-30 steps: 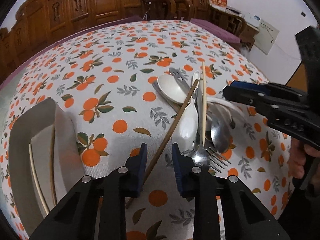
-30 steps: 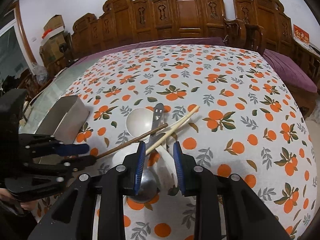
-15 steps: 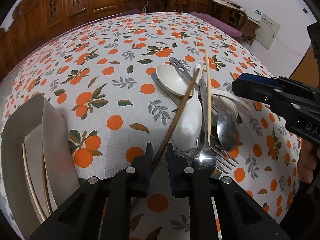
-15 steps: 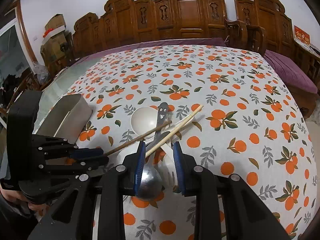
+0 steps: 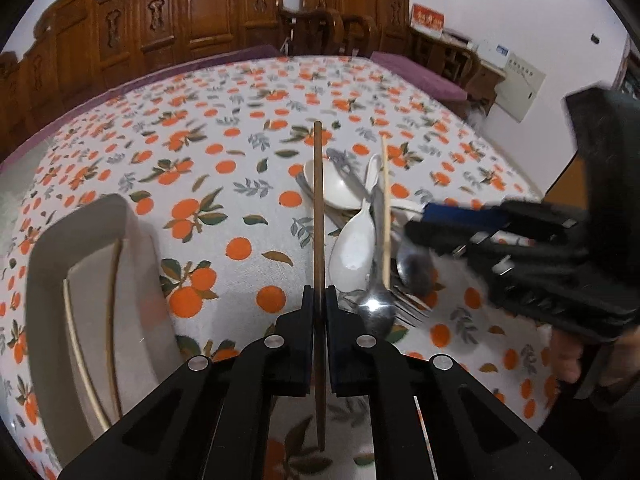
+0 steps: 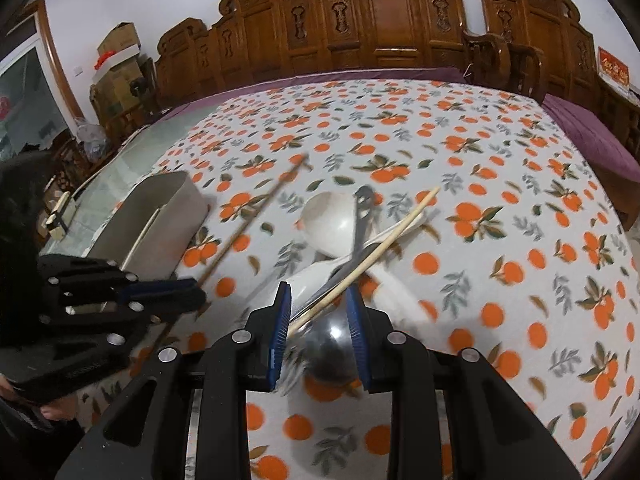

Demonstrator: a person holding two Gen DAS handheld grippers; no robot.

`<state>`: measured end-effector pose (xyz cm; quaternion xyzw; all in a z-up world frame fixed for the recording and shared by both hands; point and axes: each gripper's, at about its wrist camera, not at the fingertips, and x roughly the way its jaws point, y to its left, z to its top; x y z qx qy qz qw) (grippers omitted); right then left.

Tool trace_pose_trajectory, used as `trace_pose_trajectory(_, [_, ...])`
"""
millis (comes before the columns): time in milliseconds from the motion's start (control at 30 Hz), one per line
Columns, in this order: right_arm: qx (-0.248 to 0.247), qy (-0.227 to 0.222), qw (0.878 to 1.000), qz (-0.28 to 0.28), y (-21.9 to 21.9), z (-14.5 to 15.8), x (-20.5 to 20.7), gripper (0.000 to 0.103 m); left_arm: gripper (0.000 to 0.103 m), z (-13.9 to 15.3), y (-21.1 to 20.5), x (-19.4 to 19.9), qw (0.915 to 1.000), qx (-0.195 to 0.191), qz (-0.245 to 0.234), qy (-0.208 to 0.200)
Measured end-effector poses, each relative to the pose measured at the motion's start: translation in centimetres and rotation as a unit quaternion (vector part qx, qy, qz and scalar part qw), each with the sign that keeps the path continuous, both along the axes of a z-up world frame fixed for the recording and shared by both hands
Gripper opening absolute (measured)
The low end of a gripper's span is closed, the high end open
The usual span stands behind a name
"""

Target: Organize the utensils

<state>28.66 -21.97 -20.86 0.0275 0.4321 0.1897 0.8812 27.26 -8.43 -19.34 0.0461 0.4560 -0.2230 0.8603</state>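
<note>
The left tool (image 5: pixel 319 300) is clenching the dark chopstick (image 5: pixel 318 216) near its near end, the stick running straight out from the pads over the worktop (image 5: pixel 224 128). The right tool (image 6: pixel 318 312) is hanging with its jaws part open over the pile of cutlery, the pale chopstick (image 6: pixel 372 256) and the bowl of a metal spoon (image 6: pixel 332 344) lying between the pads, which are not visibly pressing on either. The step in hand looks like carrying the dark chopstick to the grey tray (image 5: pixel 44 264) at the near left; doing it well probably means keeping the grip firm so the long stick is not pivoting, swinging it left clear of the pile, and laying it lengthwise beside the sticks already there. Counting: two chopsticks are lying in the tray, one pale, one dark; one dark chopstick is in the left tool; one pale one is resting on the pile. The pile is also showing two white spoons (image 5: pixel 352 240), at least one fork (image 5: pixel 408 304), and two metal spoons, though the overlap is making the metal count uncertain.
</note>
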Motion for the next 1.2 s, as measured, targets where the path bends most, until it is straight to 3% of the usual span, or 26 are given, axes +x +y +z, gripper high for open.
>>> trace_pose_trajectory(433, [-0.009, 0.015, 1.000, 0.016, 4.1, -1.2, -1.7, 0.031, 0.005, 4.4, 4.2, -3.5, 0.9980, -0.023, 0.032, -0.050])
trace_pose_trajectory(1100, [-0.039, 0.042, 0.998, 0.010, 5.3, -3.3, -0.9, 0.031, 0.005, 5.0, 6.0, -3.5, 0.9970, -0.041, 0.044, -0.049])
trace_pose_trajectory(1167, [-0.041, 0.042, 0.998, 0.008, 5.3, -3.3, -1.1, 0.029, 0.005, 5.0, 6.0, -3.5, 0.9970, -0.041, 0.043, -0.050])
trace_pose_trajectory(1200, [-0.045, 0.041, 0.998, 0.009, 5.3, -3.3, -1.1, 0.024, 0.005, 5.1, 6.0, -3.5, 0.9969, -0.040, 0.043, -0.052])
